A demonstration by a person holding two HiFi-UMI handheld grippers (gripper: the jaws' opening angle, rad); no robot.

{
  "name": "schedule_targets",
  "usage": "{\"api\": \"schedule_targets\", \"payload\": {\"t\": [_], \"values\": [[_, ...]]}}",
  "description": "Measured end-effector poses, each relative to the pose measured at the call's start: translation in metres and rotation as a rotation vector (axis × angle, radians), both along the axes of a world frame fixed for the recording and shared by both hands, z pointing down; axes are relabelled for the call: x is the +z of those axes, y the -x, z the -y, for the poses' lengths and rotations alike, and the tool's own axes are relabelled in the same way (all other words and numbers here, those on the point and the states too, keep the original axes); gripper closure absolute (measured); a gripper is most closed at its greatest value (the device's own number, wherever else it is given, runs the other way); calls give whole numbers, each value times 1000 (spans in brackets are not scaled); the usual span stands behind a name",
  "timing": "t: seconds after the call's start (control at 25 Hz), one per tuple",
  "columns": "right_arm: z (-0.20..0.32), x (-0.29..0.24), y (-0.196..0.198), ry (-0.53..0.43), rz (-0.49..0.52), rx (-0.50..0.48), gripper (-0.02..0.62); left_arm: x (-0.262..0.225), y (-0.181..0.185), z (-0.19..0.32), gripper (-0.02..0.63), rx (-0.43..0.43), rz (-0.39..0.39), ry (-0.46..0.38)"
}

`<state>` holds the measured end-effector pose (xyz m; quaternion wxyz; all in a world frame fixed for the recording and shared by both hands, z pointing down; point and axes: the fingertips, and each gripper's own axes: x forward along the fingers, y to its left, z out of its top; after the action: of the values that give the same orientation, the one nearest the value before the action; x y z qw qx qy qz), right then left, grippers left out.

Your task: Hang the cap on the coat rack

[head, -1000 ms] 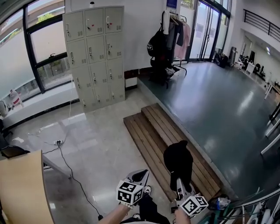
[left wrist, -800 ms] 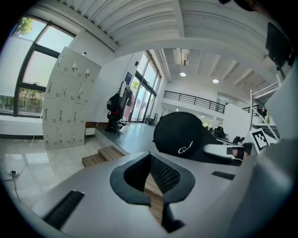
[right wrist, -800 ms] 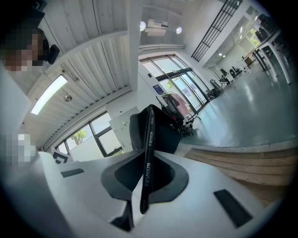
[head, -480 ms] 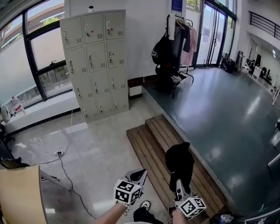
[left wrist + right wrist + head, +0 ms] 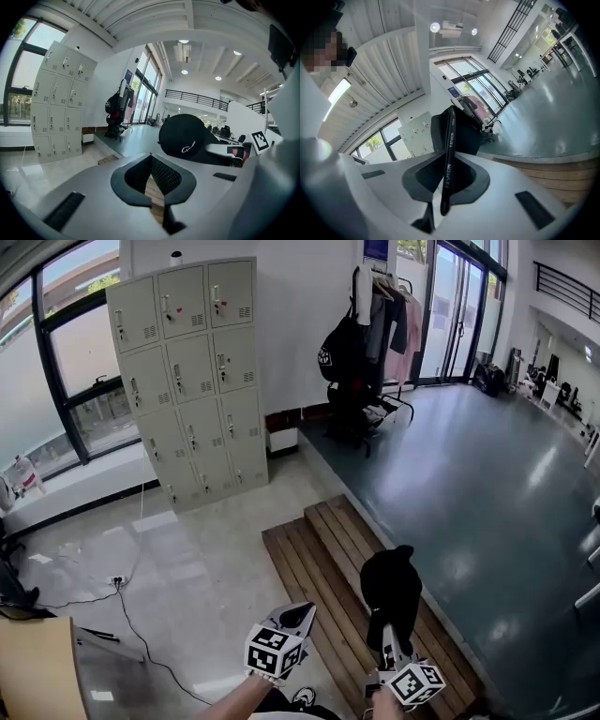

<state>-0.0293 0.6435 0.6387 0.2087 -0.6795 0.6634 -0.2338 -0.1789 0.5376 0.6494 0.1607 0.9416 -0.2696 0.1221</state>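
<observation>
Black baseball cap (image 5: pixel 391 589) with a small white logo, carried in mid-air above the slatted wooden steps (image 5: pixel 323 559), resting on nothing. Pinched by a thin lettered black edge (image 5: pixel 448 154) in the right gripper (image 5: pixel 386 638), clamped tight; hard to tell whether brim or strap. Probably liable to swing or slip out of so slim a hold on the way over. Might also snag on the hung garments rather than seat on a free hook. Worth minding the step edge underfoot too. Lying lengthwise along the gripper's own line, rounded crown foremost. Pointing away from the person and roughly toward the clothes-laden black coat rack (image 5: pixel 367 334). Well apart from that rack, standing at the far-left corner of the dark raised floor (image 5: pixel 487 484), beside the glass doors (image 5: pixel 450 306). Just beside, the left gripper (image 5: pixel 302 613), tips pressed together on nothing. Off to the left, tall grey metal lockers (image 5: pixel 183 381) against the white wall
</observation>
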Motion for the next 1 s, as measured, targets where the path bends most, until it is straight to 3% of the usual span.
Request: {"api": "schedule_targets", "payload": {"t": [0.52,1.0], "values": [[86,16,-41,12,22,-4,577,9,-44,98,603,-8,9,6],[230,14,-63,34,9,25,577,11,-68,256,603,10,-13,16]]}}
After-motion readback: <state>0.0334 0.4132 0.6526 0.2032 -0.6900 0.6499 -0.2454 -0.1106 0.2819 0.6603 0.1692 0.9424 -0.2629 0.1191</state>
